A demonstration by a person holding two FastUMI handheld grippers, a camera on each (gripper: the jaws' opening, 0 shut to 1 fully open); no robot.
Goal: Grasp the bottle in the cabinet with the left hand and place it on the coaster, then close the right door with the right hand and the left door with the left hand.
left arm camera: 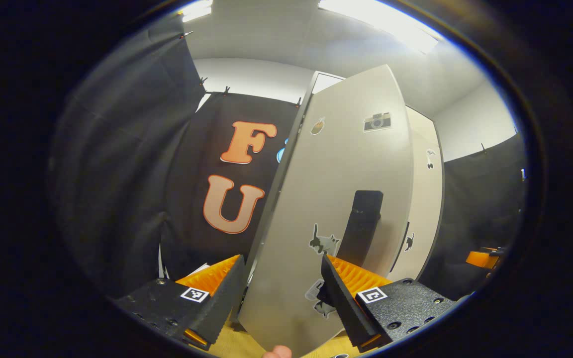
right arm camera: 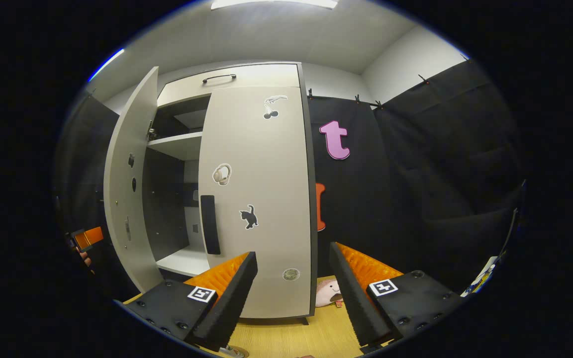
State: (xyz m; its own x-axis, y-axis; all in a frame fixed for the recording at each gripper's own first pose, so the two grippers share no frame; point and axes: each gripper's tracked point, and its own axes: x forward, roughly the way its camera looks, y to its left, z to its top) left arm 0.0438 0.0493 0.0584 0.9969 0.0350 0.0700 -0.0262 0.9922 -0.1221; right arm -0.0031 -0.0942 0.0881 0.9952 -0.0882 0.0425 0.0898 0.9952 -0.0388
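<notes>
One door is left: the right door [right arm camera: 259, 199] sits flush on the cabinet [right arm camera: 227, 77], while the released left claw [left arm camera: 282, 293] straddles the open left door [left arm camera: 336, 199], ready to push it toward the cabinet. The right claw [right arm camera: 292, 293] hangs released before the cabinet.

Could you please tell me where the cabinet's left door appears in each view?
Left gripper view: left door fills the centre, swung open, edge toward the camera.
Right gripper view: it stands open at left.
Shared landmark: the shut right door with its black cat sticker.
</notes>
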